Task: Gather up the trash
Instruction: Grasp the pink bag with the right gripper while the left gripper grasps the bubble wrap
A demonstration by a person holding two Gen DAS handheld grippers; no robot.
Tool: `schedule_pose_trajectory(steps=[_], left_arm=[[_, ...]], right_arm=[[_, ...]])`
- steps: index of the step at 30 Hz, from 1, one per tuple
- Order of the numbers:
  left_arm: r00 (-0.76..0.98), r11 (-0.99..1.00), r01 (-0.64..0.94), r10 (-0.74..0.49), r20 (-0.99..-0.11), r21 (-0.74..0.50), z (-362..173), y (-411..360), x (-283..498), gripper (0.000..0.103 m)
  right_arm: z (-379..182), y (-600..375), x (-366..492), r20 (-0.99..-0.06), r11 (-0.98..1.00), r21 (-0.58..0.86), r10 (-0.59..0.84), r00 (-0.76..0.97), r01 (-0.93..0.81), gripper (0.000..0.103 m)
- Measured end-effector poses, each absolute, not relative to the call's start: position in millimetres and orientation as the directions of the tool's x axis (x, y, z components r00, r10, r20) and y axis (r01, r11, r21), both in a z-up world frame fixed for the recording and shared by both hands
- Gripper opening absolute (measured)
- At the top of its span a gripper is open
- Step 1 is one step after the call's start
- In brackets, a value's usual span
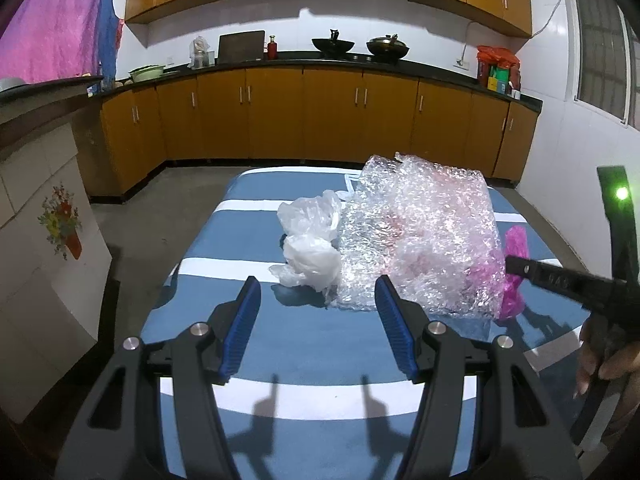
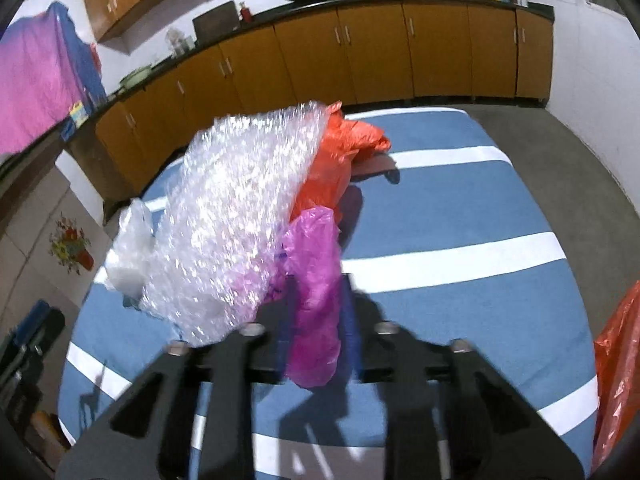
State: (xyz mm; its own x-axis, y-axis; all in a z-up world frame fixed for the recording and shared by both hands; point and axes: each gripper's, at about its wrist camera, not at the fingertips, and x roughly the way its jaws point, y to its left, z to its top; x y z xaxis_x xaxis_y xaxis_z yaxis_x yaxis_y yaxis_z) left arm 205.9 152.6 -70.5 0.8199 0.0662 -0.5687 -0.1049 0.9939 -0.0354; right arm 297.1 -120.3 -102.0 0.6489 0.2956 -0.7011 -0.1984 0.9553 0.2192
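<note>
My left tool (image 1: 316, 294) spread wide, holding nothing, low over the striped tabletop (image 1: 320, 340), bubble wrap (image 1: 424, 232) just ahead beside a white bag (image 1: 310, 236), my right tool (image 2: 316, 300) clenched on the pink bag (image 2: 316, 292), fingertips hidden, orange bag (image 2: 340, 160) half covered, view blurred

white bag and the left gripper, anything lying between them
Nothing: in the left wrist view only bare blue striped cloth separates the open left gripper from the white bag.

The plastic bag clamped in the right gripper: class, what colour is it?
Magenta pink plastic bag, shown best in the right wrist view.
</note>
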Motion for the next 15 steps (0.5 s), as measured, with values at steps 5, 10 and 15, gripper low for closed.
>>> schedule_pose_trajectory(steps=[5, 10, 15], left_arm=[[0.817, 0.995, -0.073, 0.02, -0.576, -0.068, -72, 141, 219, 0.059], [0.816, 0.994, 0.006, -0.067, -0.574, -0.107, -67, 111, 240, 0.059], [0.804, 0.994, 0.081, -0.111, -0.584, -0.078, -68, 70, 269, 0.059]], right_arm=[[-101, -134, 281, -0.689, 0.96, 0.199, 0.279, 0.669, -0.196, 0.008], [-98, -164, 255, -0.682, 0.979, 0.156, 0.204, 0.703, -0.134, 0.007], [-100, -203, 232, -0.68, 0.989, 0.138, 0.133, 0.722, -0.052, 0.007]])
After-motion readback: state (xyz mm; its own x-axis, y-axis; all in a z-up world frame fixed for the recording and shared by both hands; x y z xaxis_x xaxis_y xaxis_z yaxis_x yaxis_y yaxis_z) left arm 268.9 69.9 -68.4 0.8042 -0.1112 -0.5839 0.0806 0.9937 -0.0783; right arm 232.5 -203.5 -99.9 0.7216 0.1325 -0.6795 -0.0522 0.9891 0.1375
